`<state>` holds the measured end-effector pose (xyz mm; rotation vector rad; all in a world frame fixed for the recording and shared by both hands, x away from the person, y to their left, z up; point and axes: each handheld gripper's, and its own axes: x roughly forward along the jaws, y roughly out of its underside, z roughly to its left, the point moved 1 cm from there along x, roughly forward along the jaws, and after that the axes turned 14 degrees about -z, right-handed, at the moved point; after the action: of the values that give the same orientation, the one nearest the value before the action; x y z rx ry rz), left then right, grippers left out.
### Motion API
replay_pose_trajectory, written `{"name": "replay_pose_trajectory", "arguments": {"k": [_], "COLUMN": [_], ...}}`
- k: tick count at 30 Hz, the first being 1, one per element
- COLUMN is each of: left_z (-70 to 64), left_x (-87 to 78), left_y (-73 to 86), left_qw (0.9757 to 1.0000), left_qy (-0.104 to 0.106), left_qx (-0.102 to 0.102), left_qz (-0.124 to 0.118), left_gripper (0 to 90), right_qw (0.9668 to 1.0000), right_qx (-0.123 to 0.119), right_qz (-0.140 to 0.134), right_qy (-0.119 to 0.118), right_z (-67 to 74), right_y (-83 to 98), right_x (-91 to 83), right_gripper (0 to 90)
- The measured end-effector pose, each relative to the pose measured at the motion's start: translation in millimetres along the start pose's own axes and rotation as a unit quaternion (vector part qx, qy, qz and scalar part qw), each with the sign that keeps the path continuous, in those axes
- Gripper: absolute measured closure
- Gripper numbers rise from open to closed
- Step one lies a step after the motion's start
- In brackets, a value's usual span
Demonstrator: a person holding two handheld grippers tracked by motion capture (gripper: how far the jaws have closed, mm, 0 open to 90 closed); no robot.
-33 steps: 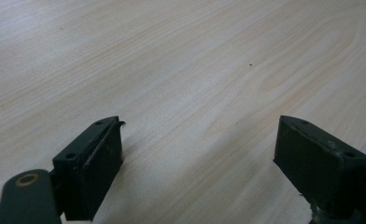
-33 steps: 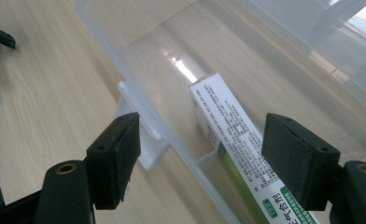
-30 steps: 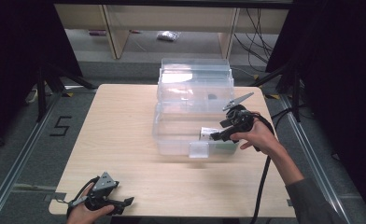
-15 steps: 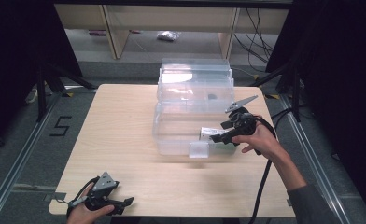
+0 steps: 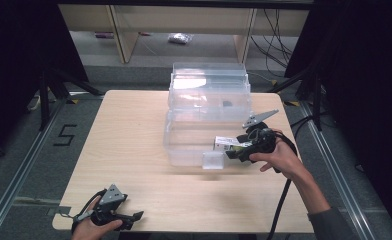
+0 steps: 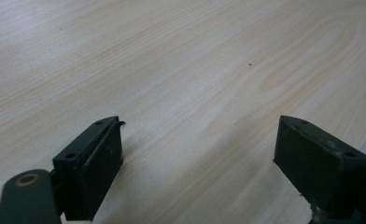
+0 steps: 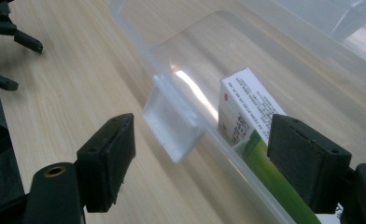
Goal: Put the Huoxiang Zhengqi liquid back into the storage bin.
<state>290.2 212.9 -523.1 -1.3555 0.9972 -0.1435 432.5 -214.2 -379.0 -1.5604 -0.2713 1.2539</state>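
A clear plastic bin point(image 5: 189, 145) stands mid-table, with a white and green box point(image 5: 225, 143) lying at its front right corner. My right gripper point(image 5: 235, 150) hovers at that corner. Its jaws have just been opening and stand wide apart. In the right gripper view the box point(image 7: 246, 100) and the bin's clear latch tab point(image 7: 172, 128) lie between and beyond the jaws of the right gripper point(image 7: 202, 156), and no pad presses on them. My left gripper point(image 5: 134, 218) rests at the table's front left, open over bare wood point(image 6: 172, 60).
A second clear bin point(image 5: 209, 90) sits stacked behind the first, toward the table's far edge. The wooden table point(image 5: 124, 140) has free room on its left half and along the front. A cable point(image 5: 279, 205) trails from the right gripper past the forearm. Shelves stand beyond the table.
The right gripper has eased back slightly toward the near right while the box stays in the bin. The left gripper has not moved.
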Motion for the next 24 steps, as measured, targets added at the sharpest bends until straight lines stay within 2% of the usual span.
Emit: {"name": "replay_pose_trajectory", "arguments": {"k": [1,2,4,5,8,9,10,11,12,13,14,16,17,19,20,21,22,23,24], "left_z": [-1.7,-2.1,-1.9,-1.9,-1.9,-1.9,-1.9,-1.8,-1.9,-1.9,-2.0,-1.9,-2.0,-2.1,-2.0,-2.0,-2.1,-2.1,-2.0], "left_x": [1.0,1.1,1.0,1.1,1.0,1.1,1.1,1.1,1.0,0.9,1.0,1.0,1.1,0.9,0.9,0.9,0.8,0.8,0.8], "left_y": [0.2,0.3,0.3,0.3,0.2,0.3,0.3,0.2,0.2,0.2,0.2,0.2,0.2,0.0,-0.1,-0.1,-0.1,-0.1,-0.1], "left_qw": [0.9999,0.9999,0.9999,0.9999,0.9999,0.9999,0.9999,0.9999,0.9999,0.9999,0.9999,0.9999,0.9999,0.9999,0.9999,0.9999,0.9999,0.9999,0.9999], "left_qy": [0.001,0.002,0.002,0.002,0.003,0.003,0.002,0.003,0.003,0.003,0.002,0.002,0.002,0.002,0.002,0.002,0.002,0.002,0.002], "left_qx": [-0.011,-0.012,-0.011,-0.012,-0.012,-0.012,-0.012,-0.012,-0.012,-0.011,-0.011,-0.011,-0.012,-0.012,-0.012,-0.012,-0.012,-0.012,-0.012], "left_qz": [-0.009,-0.012,-0.011,-0.011,-0.011,-0.011,-0.011,-0.011,-0.011,-0.011,-0.011,-0.010,-0.011,-0.009,-0.009,-0.009,-0.009,-0.009,-0.009], "left_gripper": [14.9,14.9,14.9,14.9,14.9,14.9,14.9,14.9,14.9,14.9,14.9,14.9,14.9,14.9,14.9,14.9,14.9,14.9,14.9], "right_qw": [0.9999,1.0000,0.9999,1.0000,1.0000,0.9999,1.0000,0.9999,0.9999,0.9999,1.0000,0.9999,0.9999,0.9999,0.9999,0.9998,0.9999,0.9999,0.9998], "right_qx": [0.010,0.007,0.005,0.007,-0.002,0.003,0.002,-0.010,-0.008,-0.001,-0.005,-0.010,-0.002,-0.013,-0.003,-0.015,-0.010,-0.013,-0.012], "right_qz": [0.003,0.003,-0.009,0.001,-0.004,-0.011,-0.002,-0.013,-0.002,-0.012,-0.003,-0.004,-0.001,-0.005,-0.002,-0.004,0.000,-0.001,-0.014], "right_qy": [0.000,-0.004,0.001,0.001,-0.003,-0.002,-0.005,-0.003,-0.008,-0.007,-0.007,-0.009,-0.011,-0.009,-0.012,-0.015,-0.009,-0.006,-0.007], "right_z": [2.3,2.2,2.7,3.2,4.5,6.6,8.5,8.9,10.2,12.0,13.2,15.7,17.7,17.6,20.2,19.0,20.8,21.2,23.1], "right_y": [1.1,1.9,4.3,4.0,4.7,5.6,5.3,6.5,6.6,7.6,7.5,9.3,9.6,10.9,11.9,12.0,12.7,13.6,15.6], "right_x": [-0.2,-0.2,2.2,0.0,-1.0,-0.2,-2.4,-0.8,-2.2,-0.5,-2.5,-1.9,-2.9,-2.4,-2.4,-2.1,-3.1,-2.7,-1.1], "right_gripper": [24.6,24.5,24.5,24.5,24.5,24.5,24.5,24.5,24.5,24.5,24.5,24.4,24.4,24.2,24.2,24.3,24.3,24.3,24.3]}}
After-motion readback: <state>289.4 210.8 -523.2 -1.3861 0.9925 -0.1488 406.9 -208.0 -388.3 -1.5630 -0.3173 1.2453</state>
